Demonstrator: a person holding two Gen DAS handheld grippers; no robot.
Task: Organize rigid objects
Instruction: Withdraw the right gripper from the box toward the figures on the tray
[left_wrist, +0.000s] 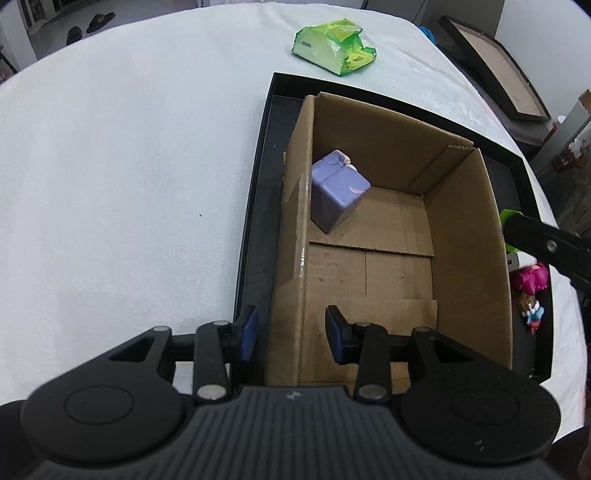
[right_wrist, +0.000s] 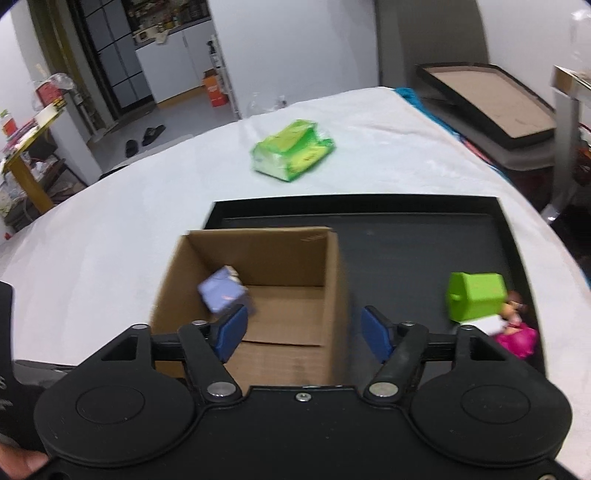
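Purple block (left_wrist: 338, 190) leans tilted in cardboard box (left_wrist: 465, 229).

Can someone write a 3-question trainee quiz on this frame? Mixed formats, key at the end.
1. True or false: the purple plastic cube lies inside the brown cardboard box.
2. Multiple choice: where does the green plastic block sit? A) in the cardboard box B) on the black shallow tray, right of the box C) on the white tablecloth
3. Fill in: both the left gripper and the right gripper have their fingers ____ and hold nothing.

Key:
1. True
2. B
3. open
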